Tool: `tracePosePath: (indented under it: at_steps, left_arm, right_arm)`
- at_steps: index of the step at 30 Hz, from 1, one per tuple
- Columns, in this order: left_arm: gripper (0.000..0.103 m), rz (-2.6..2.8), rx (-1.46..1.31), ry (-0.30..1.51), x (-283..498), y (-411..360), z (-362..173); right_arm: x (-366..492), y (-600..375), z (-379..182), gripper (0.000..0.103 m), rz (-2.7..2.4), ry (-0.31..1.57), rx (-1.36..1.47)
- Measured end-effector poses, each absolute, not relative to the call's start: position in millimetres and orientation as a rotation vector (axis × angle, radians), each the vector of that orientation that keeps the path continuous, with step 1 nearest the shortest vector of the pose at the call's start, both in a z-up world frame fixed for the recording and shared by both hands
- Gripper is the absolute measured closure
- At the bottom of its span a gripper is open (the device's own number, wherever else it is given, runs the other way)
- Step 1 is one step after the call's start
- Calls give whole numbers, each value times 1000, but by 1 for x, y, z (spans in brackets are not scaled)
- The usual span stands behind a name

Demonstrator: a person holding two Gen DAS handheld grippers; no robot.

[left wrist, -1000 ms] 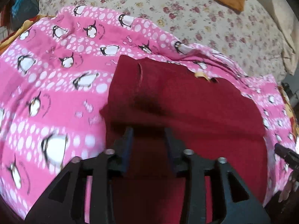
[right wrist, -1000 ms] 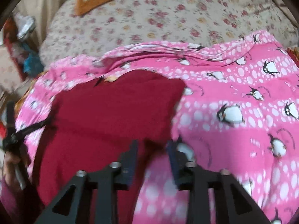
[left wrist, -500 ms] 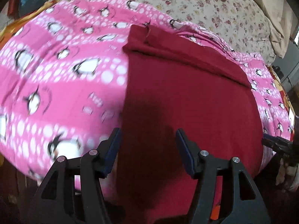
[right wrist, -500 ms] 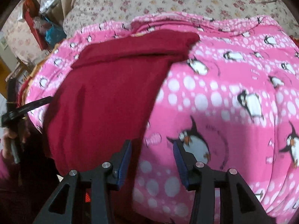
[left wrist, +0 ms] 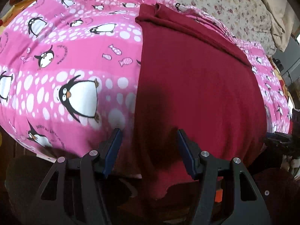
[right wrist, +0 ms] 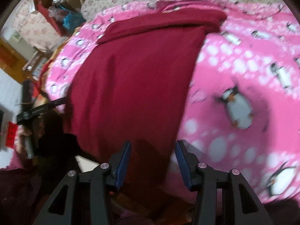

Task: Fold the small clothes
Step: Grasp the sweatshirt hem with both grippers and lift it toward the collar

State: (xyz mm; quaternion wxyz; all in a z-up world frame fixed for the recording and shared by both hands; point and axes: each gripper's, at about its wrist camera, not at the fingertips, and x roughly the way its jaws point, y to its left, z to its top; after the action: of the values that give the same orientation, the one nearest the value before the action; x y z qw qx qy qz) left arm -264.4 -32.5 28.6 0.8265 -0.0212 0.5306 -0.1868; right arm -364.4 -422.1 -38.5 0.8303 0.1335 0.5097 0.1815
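Observation:
A dark red garment (left wrist: 196, 86) lies flat on a pink penguin blanket (left wrist: 75, 56). Its far end is folded back over itself and its near hem hangs over the bed's front edge. My left gripper (left wrist: 148, 133) hovers open over the garment's near left corner, with nothing pinched between its pads. The right wrist view shows the same garment (right wrist: 135, 75) on the blanket (right wrist: 243, 65). There my right gripper (right wrist: 153, 144) stands open above the near right corner. The left gripper (right wrist: 37, 110) shows at that view's left edge, held in a hand (right wrist: 22, 136).
A floral sheet (left wrist: 225, 5) covers the bed beyond the blanket, with a beige pillow (left wrist: 277, 18) at the far right. Red boxes and a blue bag (right wrist: 69, 20) are piled beside the bed on the left. The bed's front edge runs just under both grippers.
Both grippers have drawn back from the garment's folded far end to its near hem at the bed's front edge. The left jaws have spread wider. The garment lies still.

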Motion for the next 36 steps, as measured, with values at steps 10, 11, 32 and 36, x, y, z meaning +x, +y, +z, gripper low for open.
tracePosePath:
  at_steps: [10,11,32,36]
  left_arm:
    - [43,-414,-28,1210,-268,-29,16]
    - [43,-414,-29,1212,-268,-29,16]
    - [38,-425,49,1240,-273,-48,7]
    - [38,-420,73,1237,-275,-57,6]
  right_arm:
    - [-369,-414,-47,50,454,1068,329]
    - [-369,-414,-49,50,463,1078,338]
    - [-363,-387,-70,65,541,1191,339]
    - [-363,-386,-66,69,533,1177,320]
